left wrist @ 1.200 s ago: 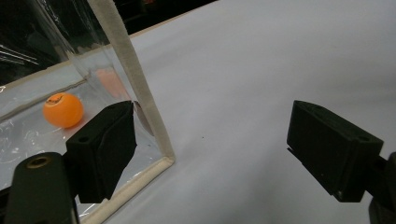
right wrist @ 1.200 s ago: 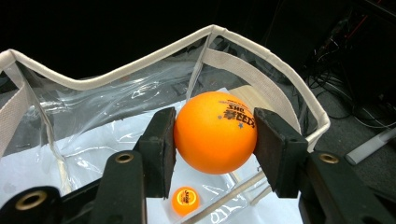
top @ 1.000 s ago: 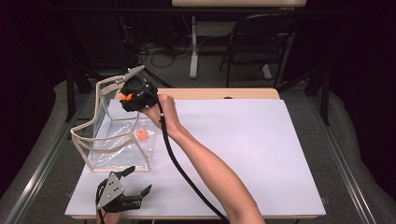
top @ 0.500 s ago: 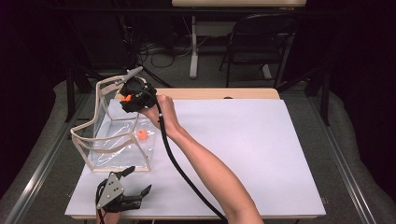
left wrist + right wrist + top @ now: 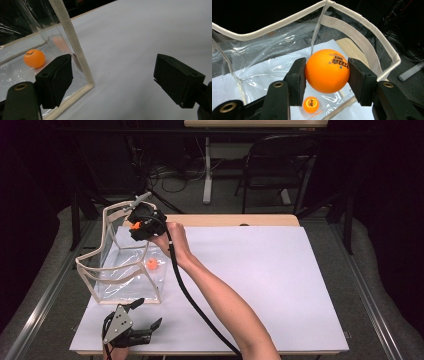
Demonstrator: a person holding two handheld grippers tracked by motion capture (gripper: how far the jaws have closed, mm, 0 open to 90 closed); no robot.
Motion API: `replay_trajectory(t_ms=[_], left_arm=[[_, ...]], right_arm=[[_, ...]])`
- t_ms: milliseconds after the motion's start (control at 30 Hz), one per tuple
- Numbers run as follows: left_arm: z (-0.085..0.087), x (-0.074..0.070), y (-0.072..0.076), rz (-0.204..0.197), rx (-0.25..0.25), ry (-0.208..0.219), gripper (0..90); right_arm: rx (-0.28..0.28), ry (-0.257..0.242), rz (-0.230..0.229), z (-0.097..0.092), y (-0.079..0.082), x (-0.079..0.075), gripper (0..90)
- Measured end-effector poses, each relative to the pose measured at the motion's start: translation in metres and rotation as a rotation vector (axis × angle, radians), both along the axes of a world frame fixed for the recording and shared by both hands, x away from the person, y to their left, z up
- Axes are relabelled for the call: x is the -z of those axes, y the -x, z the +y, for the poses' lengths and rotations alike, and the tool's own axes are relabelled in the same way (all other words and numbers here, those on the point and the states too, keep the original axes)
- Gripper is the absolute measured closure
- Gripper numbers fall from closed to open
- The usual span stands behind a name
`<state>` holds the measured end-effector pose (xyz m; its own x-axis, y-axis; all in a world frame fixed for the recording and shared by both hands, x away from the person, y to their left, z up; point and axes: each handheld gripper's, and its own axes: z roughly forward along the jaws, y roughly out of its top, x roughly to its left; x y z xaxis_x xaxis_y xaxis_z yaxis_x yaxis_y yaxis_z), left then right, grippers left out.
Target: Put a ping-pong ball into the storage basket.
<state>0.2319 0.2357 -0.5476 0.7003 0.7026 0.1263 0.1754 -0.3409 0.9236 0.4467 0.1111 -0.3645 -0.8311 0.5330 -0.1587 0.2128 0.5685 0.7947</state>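
Observation:
A clear plastic bag (image 5: 125, 270) with white fabric trim stands open at the table's left. One orange ping-pong ball (image 5: 151, 265) lies on its floor, also seen as the ball (image 5: 311, 104) and the ball (image 5: 34, 58). My right gripper (image 5: 136, 226) hangs over the bag's far right rim, shut on a second orange ball (image 5: 327, 71) pinched between both pads above the bag's opening. My left gripper (image 5: 145, 314) rests near the table's front edge by the bag's near corner (image 5: 87, 82), open with nothing between its fingers.
The white table top (image 5: 260, 270) stretches wide to the right of the bag. A wooden strip (image 5: 235, 220) runs along its far edge. A chair (image 5: 280, 165) and cables sit on the floor beyond.

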Motion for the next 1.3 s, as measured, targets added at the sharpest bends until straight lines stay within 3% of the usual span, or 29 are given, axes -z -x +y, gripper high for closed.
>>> replay_trajectory(t_ms=[67,200,533,800,1300], left_arm=[[0.000,0.000,0.000,0.000,0.000,0.000,15.7],[-0.001,0.000,0.000,-0.001,0.008,-0.005,15.7],[0.000,0.000,0.000,0.000,0.006,-0.007,15.7],[-0.001,0.000,-0.001,0.001,0.006,-0.006,15.7],[-0.002,0.000,-0.001,-0.001,0.002,-0.008,15.7]], right_arm=[[-0.001,0.003,0.008,0.001,-0.001,0.001,49.2],[0.018,0.023,0.030,0.003,-0.003,0.003,33.5],[-0.001,-0.046,0.044,-0.016,0.002,-0.003,16.7],[-0.023,-0.076,0.040,-0.038,0.007,-0.008,13.7],[-0.008,-0.079,0.061,-0.075,0.011,-0.002,7.7]])
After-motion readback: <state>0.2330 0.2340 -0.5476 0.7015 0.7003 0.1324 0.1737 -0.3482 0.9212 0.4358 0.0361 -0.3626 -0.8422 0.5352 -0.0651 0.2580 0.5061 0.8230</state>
